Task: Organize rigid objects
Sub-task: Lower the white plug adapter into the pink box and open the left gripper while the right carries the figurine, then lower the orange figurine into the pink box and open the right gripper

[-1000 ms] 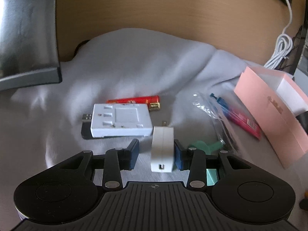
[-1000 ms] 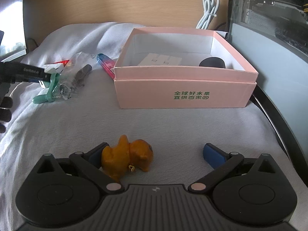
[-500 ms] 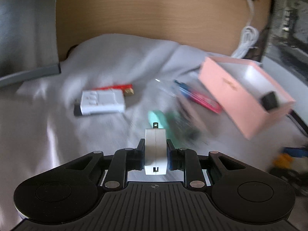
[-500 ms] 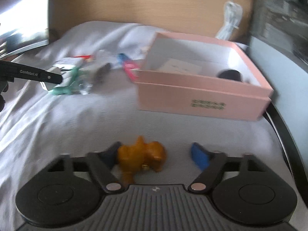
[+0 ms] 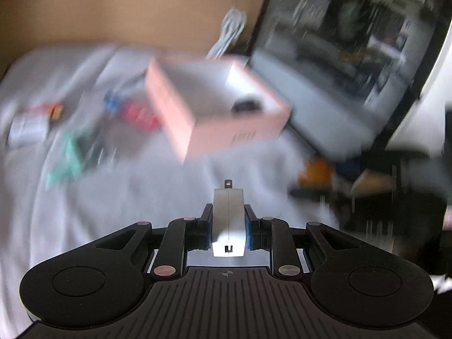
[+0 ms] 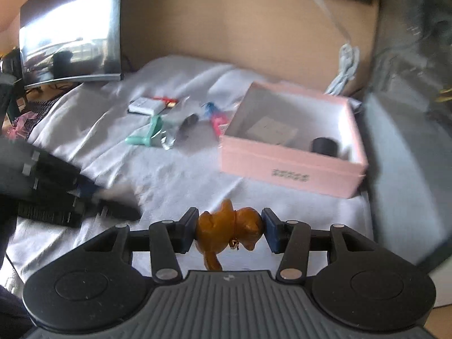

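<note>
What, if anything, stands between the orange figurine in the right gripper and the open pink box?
Nothing visible does. The orange figurine sits clamped in the right gripper, and only bare white cloth lies between it and the pink box, whose top is open.

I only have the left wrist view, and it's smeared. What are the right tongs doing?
Observer: The right tongs have just been closing, and both pads now clamp an orange animal figurine.
Operator: What's in the pink box besides the dark thing?
Observer: In the pink box, a flat white card-like piece lies beside the black round object.
Operator: Anything off to the far left?
Observer: A curved monitor stands at the cloth's far left corner.
</note>
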Demonstrator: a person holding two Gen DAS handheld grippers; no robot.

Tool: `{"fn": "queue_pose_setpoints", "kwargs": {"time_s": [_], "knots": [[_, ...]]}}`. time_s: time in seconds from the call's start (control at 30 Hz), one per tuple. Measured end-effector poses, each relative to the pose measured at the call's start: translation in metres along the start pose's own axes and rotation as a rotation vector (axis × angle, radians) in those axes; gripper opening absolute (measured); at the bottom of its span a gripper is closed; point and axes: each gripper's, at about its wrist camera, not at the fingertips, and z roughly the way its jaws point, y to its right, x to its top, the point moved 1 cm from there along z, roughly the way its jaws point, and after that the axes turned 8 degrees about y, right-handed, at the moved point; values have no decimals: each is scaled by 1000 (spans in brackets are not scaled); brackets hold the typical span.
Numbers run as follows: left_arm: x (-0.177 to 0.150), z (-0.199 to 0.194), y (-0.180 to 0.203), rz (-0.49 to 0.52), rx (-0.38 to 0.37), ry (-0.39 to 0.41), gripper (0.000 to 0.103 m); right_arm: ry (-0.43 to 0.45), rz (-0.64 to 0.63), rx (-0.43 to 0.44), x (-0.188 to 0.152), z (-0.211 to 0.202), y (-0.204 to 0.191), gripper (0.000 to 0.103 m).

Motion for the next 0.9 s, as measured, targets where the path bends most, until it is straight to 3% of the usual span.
{"fn": "queue_pose_setpoints", "kwargs": {"time_s": [0.23,0.37,0.47,0.6,0.77,0.9], "knots": [[124,58,15,44,-33,206,24,32,57,-55,-6,-31,26,48],[163,117,14,-7,-16,188,27,14,69,-100,-17,-35,32,48],[160,135,15,10,71,218,27,2,54,-119,-25,-38,33,48],[131,123,1,-53,53,222,27,-16,59,-136,-33,-38,36,48],[77,75,-23,-108,75,187,27,-16,61,-125,-24,-25,36,48],[27,33,-46,-175,136,130,27,38,49,-97,10,-9,36,48]]}}
